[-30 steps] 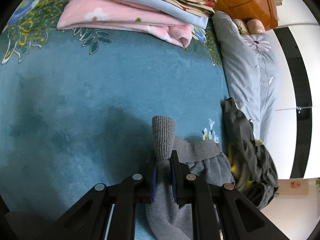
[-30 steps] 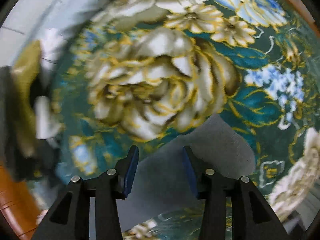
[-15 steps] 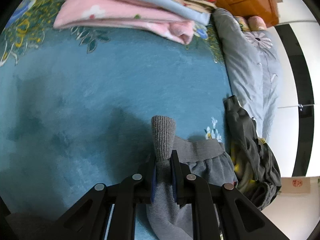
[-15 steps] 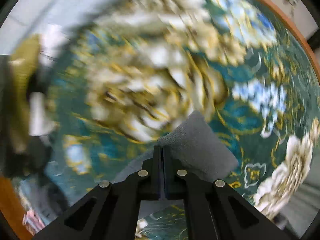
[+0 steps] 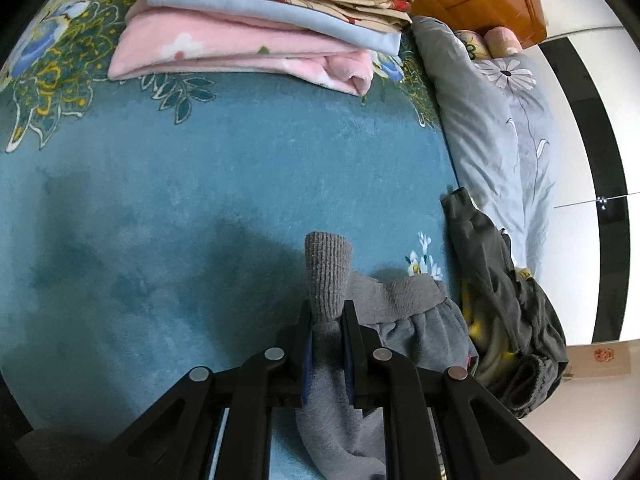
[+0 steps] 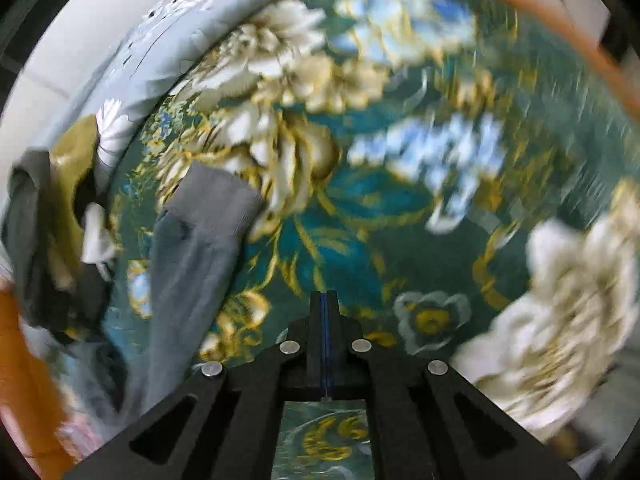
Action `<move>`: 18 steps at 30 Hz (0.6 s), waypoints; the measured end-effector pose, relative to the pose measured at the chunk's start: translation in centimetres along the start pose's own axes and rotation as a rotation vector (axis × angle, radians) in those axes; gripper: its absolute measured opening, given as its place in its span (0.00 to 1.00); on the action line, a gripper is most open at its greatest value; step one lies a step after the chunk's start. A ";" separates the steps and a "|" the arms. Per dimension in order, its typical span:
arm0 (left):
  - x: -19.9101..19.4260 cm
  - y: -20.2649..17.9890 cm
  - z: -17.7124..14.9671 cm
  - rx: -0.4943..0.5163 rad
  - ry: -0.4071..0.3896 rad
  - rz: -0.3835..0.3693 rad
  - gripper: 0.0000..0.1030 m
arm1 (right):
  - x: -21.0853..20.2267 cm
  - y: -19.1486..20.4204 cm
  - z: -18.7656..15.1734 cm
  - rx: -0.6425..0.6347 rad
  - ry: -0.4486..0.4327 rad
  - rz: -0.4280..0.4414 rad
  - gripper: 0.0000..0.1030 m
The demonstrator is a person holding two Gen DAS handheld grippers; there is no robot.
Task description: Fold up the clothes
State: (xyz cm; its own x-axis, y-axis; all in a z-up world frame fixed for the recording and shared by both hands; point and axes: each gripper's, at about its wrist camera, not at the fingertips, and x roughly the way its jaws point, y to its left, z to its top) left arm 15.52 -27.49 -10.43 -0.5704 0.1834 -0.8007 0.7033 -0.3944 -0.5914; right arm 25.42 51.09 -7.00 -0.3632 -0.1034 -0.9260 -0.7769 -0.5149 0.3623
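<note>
surface: teal floral bedspread | on it: folded blanket stack, grey sweatpants, dark olive garment heap, grey pillow

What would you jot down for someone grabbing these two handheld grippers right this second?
Left gripper: shut on the ribbed cuff of the grey knit sweatpants, which lie on the teal floral blanket.
Right gripper: shut, nothing between its fingers; the view is blurred. The other grey cuff lies loose to its left.
Nearby: a dark olive garment crumpled at the bed edge, and a stack of folded pink, blue and floral blankets further back.
Done: one cuff is gripped.
Left: grasp the second cuff, then fold the sweatpants; the olive garment looks unfolded too.
</note>
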 end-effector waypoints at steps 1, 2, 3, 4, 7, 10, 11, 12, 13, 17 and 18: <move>0.0 0.1 0.0 -0.005 0.000 0.001 0.13 | 0.3 0.2 0.3 0.010 -0.001 0.044 0.02; 0.0 0.2 -0.1 -0.009 0.000 0.002 0.13 | 0.7 0.8 0.6 -0.003 -0.008 0.067 0.02; 0.0 0.2 -0.1 -0.014 0.000 0.003 0.13 | 1.2 1.5 0.9 -0.019 -0.016 0.086 0.03; 0.0 0.3 -0.1 -0.018 0.000 0.004 0.13 | 1.6 2.2 1.2 -0.035 -0.023 0.106 0.13; -0.1 0.5 -0.2 -0.032 0.000 0.007 0.13 | 3.8 4.6 1.8 -0.056 0.004 0.120 0.26; 0.1 0.7 -0.2 -0.049 0.001 0.010 0.13 | 6.0 5.8 2.3 -0.037 0.017 0.090 0.30; 0.1 0.6 -0.2 -0.046 -0.001 0.007 0.13 | 6.8 6.0 2.5 -0.026 0.020 0.072 0.33; 0.1 0.6 -0.2 -0.042 -0.003 0.005 0.13 | 7.2 6.1 2.6 -0.013 0.012 0.062 0.35; 0.1 0.5 -0.2 -0.038 -0.005 0.002 0.13 | 7.3 6.0 2.7 -0.001 0.000 0.054 0.38; 0.1 0.3 -0.1 -0.023 -0.012 -0.007 0.13 | 7.9 6.9 2.8 0.013 -0.006 0.044 0.13; 0.1 0.2 -0.1 -0.020 -0.014 -0.010 0.13 | 8.0 7.2 2.8 0.014 0.000 0.040 0.08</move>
State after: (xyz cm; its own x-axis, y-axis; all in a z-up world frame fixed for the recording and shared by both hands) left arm 15.65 -27.45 -10.68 -0.5831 0.1742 -0.7935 0.7059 -0.3750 -0.6010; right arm 15.50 48.93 -11.49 -0.3937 -0.1237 -0.9109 -0.7688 -0.4989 0.4000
